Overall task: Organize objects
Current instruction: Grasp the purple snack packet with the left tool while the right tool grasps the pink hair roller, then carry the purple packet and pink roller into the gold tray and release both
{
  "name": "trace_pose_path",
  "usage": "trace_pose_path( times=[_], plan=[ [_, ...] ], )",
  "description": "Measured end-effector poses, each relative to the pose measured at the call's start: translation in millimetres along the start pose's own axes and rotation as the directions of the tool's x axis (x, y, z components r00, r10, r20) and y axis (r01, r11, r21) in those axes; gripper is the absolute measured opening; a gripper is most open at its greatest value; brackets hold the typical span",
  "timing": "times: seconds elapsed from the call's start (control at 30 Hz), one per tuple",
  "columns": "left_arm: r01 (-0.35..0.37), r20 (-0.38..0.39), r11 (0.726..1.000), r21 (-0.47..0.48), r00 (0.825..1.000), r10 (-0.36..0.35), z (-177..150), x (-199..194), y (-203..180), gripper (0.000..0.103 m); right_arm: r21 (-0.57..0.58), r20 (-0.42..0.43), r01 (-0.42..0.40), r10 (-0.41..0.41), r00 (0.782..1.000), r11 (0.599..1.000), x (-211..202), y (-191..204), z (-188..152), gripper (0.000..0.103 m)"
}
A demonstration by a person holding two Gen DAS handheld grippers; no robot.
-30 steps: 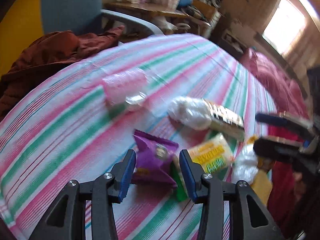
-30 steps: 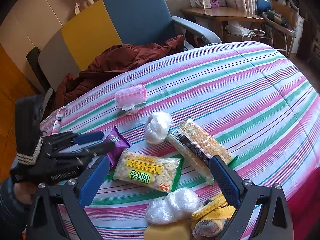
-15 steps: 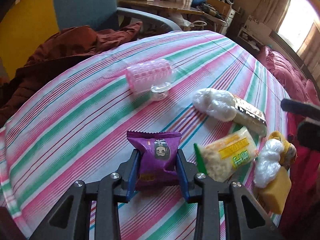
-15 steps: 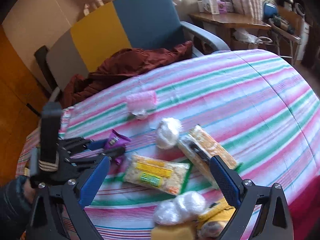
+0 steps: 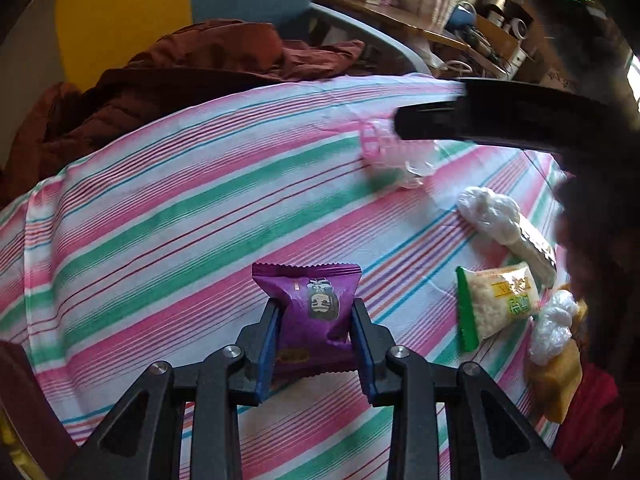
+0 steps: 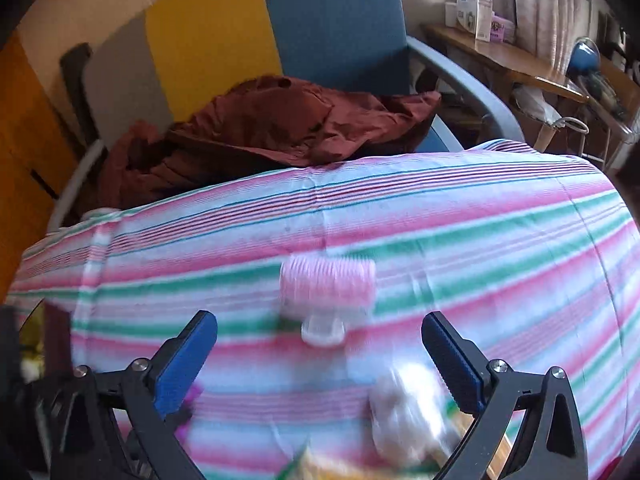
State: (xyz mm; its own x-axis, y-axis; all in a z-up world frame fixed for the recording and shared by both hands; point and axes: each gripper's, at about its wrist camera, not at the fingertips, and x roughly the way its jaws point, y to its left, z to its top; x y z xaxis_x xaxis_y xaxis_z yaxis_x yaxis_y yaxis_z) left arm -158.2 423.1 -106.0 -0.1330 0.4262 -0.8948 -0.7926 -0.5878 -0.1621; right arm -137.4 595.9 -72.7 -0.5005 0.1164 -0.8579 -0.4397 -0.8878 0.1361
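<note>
My left gripper [image 5: 314,320] is shut on a purple snack packet [image 5: 316,312] and holds it over the striped cloth [image 5: 160,216]. My right gripper [image 6: 320,340] is open and empty, just short of a pink hair roller [image 6: 328,290] with a clear clip that lies on the cloth. The roller also shows in the left wrist view [image 5: 384,152], partly behind the dark right gripper finger [image 5: 500,116]. A white plastic-wrapped lump [image 5: 486,214], a cracker pack [image 5: 536,250] and a green-edged snack pack [image 5: 496,304] lie to the right.
A dark red jacket [image 6: 260,136] lies on a blue and yellow armchair [image 6: 332,28] behind the table. More wrapped items and a yellow block [image 5: 556,372] sit at the right table edge. A cluttered wooden desk [image 6: 504,60] stands at the far right.
My left gripper closed on the purple packet and lifted it leftward. My right gripper moved forward over the snacks toward the pink roller, staying open.
</note>
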Motion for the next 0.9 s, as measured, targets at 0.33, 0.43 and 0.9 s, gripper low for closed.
trace_pose_path(
  times=[0.33, 0.43, 0.9],
  plan=[
    [-0.013, 0.033, 0.999, -0.051, 0.999, 0.014, -1, -17, 5, 0.033, -0.052, -0.052, 0.042, -0.044, 0.998, 0.998, 15, 7, 1, 0.064],
    [-0.018, 0.063, 0.998, -0.053, 0.998, 0.021, -2, -36, 2, 0.033, -0.064, -0.021, 0.011, -0.013, 1.0, 0.998, -10, 12, -8, 0.064],
    [-0.059, 0.251, 0.992, -0.111, 0.964, 0.085, -42, -166, 28, 0.033, -0.171, 0.066, -0.164, 0.177, 0.982, 0.972, -88, 95, -62, 0.064]
  ],
)
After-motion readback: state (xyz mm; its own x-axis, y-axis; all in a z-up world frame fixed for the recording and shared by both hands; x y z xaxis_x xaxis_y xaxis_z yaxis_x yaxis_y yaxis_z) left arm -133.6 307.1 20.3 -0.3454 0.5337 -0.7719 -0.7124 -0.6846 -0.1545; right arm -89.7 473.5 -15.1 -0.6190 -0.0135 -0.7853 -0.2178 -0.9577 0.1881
